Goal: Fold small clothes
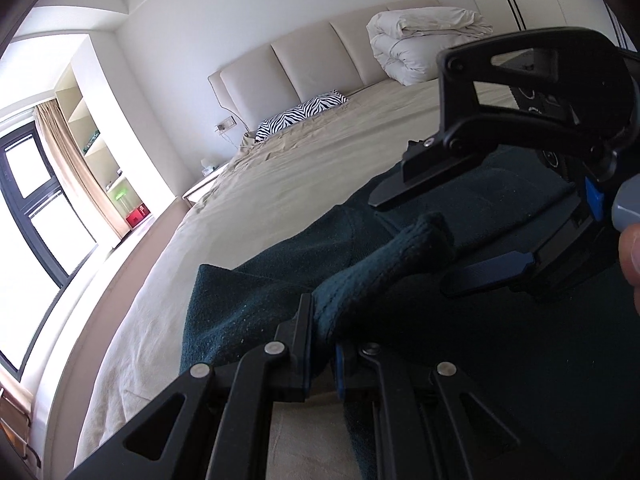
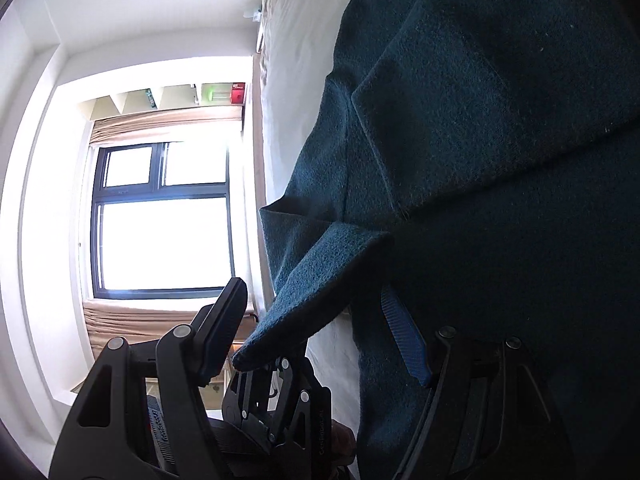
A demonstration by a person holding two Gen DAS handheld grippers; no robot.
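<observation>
- wide bed under a creased beige cotton sheet (image 1: 280,176), filling most of the left wrist view; padded cream headboard in upright panels (image 1: 304,64) behind it.
- dark teal fleece garment, nubbly and matte (image 1: 520,360), spread flat on the near part of the sheet, with a straight folded edge and a raised corner (image 2: 320,280) in the right wrist view.
- tall black-framed window (image 2: 160,216), glaring white, with pleated tan curtains beside it.
- rolled white quilted duvet (image 1: 420,44), puffy, set against the headboard.
- open cream shelf niches (image 1: 84,120) by the window, holding a red box and something green, too small to read.
- black-and-white zebra-striped pillow (image 1: 304,114), flat, below the headboard.
- right gripper of black angular plastic with blue pads (image 1: 452,240), jaws apart, hovering over the garment with the cloth lying between and under them, not pinched; white lettering on its body and on the other tool in the right wrist view, too blurred to read.
- left gripper, black hinged links with silver rivets (image 1: 320,344), jaws together, clamped on a bunched tube-like fold of the teal garment lifted off the sheet.
- fingertip of the person's hand (image 1: 630,256) at the right edge, beside a grey handle.
</observation>
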